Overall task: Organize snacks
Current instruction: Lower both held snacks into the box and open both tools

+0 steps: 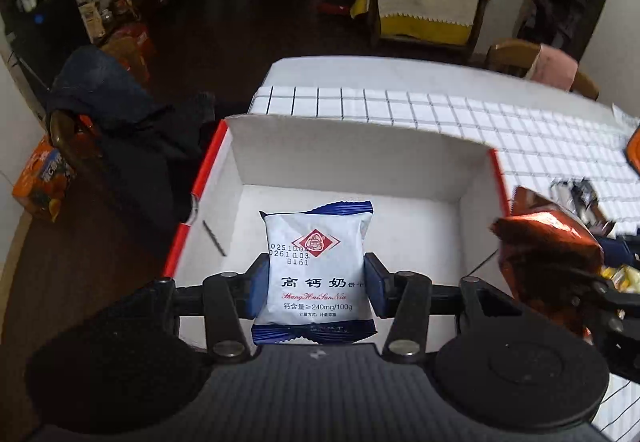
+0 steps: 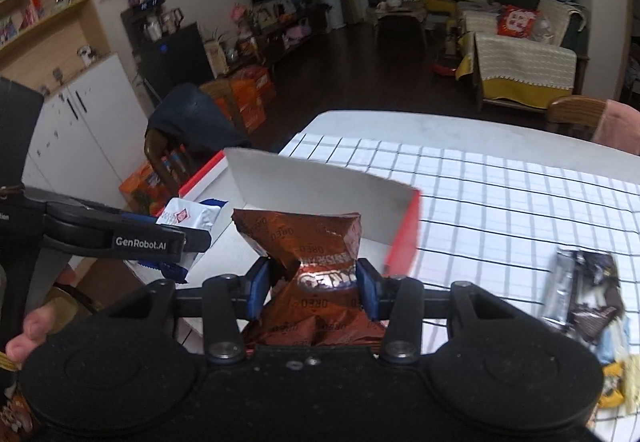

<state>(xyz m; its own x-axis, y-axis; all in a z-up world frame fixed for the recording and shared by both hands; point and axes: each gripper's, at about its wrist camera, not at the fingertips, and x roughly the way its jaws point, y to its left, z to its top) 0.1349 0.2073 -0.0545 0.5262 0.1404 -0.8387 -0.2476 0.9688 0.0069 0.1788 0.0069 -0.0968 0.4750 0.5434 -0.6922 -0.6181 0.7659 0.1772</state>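
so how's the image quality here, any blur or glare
Left wrist view: white biscuit packet print is sharp, the copper foil Oreo packet at the right edge is smeared. Right wrist view: glare on that packet's logo, blurred red-edged white cardboard box corner, fisheye bends the room.

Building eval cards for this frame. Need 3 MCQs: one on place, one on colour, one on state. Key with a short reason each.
1. Where is the white biscuit packet?
A. Held over the open box
B. Flat on the checked tablecloth
C. On the sofa

2. What colour is the Oreo packet?
A. Green
B. Reddish brown
C. White

3. What state is the left gripper in?
A. Open, empty
B. Shut on the white biscuit packet
C. Out of view

Key:
1 A, the box floor shows behind the packet.
2 B, the foil in the right gripper is reddish brown.
3 B, both blue pads press the packet's sides.
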